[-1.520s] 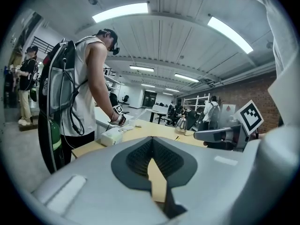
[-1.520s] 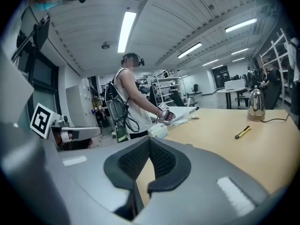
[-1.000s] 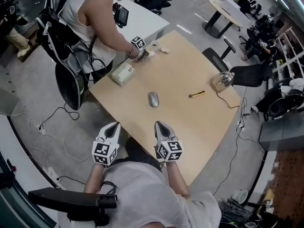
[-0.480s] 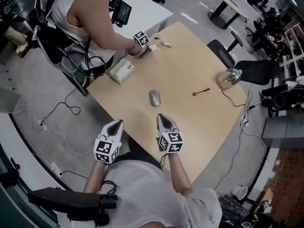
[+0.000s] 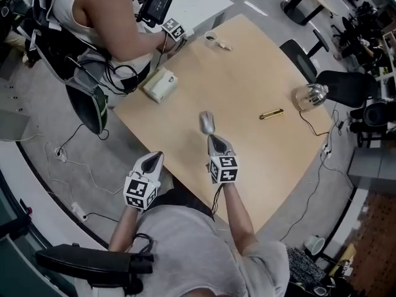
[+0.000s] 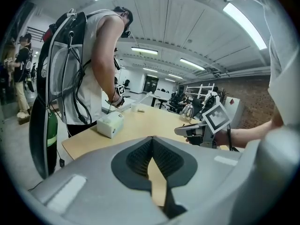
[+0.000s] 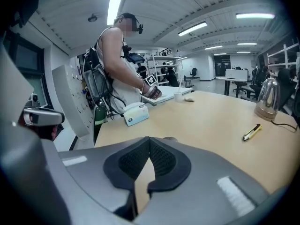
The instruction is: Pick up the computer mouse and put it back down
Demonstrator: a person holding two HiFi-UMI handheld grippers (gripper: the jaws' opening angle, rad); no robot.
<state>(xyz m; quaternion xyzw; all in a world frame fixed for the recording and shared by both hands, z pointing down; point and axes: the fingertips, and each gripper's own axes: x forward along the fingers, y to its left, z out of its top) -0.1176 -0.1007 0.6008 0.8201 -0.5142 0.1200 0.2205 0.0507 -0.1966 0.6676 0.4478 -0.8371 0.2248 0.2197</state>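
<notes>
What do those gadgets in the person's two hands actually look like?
Two matching tools: the left gripper and right gripper are pale grey, tapering to a pointed beak, with dark ribbed pads inside. Each carries a white cube printed with black square markers. The wearer has a grey short-sleeved top.

Both the left gripper point(image 5: 153, 158) and right gripper point(image 5: 214, 140) are grey wedge shells, black ribbed pads point(image 6: 138, 159) inside, black-and-white marker cube point(image 5: 140, 192) behind each. Grey tee point(image 5: 185, 246) further back.
</notes>
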